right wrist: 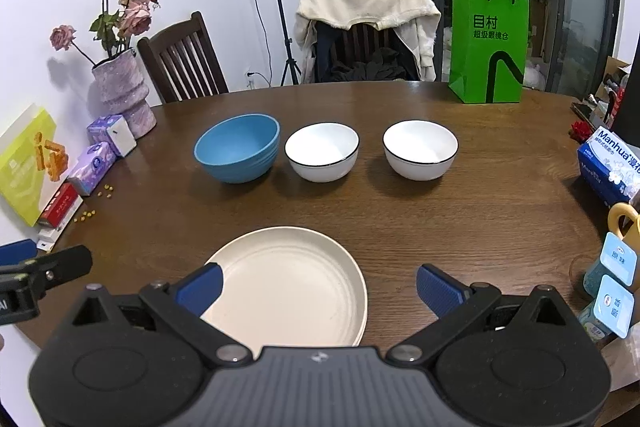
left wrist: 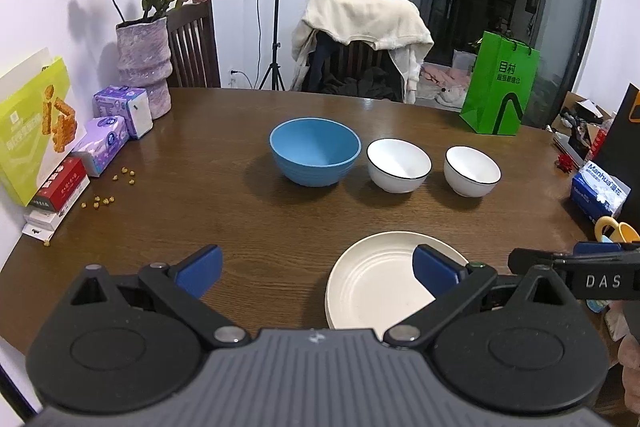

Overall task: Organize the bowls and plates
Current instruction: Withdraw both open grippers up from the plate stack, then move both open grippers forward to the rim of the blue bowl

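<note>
**Both grippers spread above the plate, bowls in a row**

While both grippers hang over the near edge of the table [right wrist: 400, 211], neither grips anything. Left gripper [left wrist: 318, 273] has its blue pads [left wrist: 200, 269] wide apart; its right pad sits over the plate [left wrist: 372, 283], whether touching cannot be told, and its left pad is over bare wood. Right gripper [right wrist: 318, 287] is likewise spread, with its left pad over the plate's left rim and its right pad over wood just beside the plate's right edge.

Plate, cream and empty, lies flat at the near side of the table. Beyond it three bowls stand upright in a row: a blue bowl [right wrist: 238, 149] at the left, a white bowl [right wrist: 322, 151] just beside it in the middle, and a second white bowl [right wrist: 420, 149] apart at the right. All three are empty.

At the back stand a vase [right wrist: 120, 95] of roses on the left and a green bag [right wrist: 488, 47] on the right.
</note>
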The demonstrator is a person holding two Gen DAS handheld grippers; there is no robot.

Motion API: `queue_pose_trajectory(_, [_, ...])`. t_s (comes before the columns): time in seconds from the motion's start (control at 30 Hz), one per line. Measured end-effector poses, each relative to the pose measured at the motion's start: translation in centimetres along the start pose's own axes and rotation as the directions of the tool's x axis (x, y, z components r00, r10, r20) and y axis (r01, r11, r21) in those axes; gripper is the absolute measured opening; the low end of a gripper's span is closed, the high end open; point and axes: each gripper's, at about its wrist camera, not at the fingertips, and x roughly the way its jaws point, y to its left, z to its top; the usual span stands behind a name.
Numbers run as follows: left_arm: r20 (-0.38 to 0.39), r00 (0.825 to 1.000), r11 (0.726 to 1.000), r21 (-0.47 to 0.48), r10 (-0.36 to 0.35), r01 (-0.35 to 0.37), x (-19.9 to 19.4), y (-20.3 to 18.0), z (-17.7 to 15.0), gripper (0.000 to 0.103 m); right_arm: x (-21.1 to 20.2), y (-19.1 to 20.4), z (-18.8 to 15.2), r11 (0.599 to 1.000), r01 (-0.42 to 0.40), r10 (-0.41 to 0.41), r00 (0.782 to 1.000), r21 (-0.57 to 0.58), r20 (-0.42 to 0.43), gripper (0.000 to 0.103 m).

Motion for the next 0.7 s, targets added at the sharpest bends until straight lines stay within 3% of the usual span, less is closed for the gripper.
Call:
queue_pose_trajectory(0.2, [-0.003, 1.000, 1.000, 0.010, -0.005, 0.005, 1.0, 0.5, 0.6, 0.103, 0.7, 0.0, -0.1, 1.000, -0.020, 0.021, 1.000, 0.019, -0.013, 0.103])
queue_pose_trajectory(0.4, [-0.012, 1.000, 0.999, 0.014, -0.029, 0.029, 2.5, 1.6, 1.9, 0.103, 1.5, 0.6, 0.4, 0.999, 0.041, -0.040, 0.999, 0.031, -0.021, 0.103])
queue_pose_trajectory(0.7, [-0.043, 0.997, 0.998, 0.015, -0.056, 0.057, 5.2, 4.3, 4.1, 0.103, 3.4, 2.1, 1.6, 0.997, 0.054, -0.052, 0.998, 0.062, -0.025, 0.103])
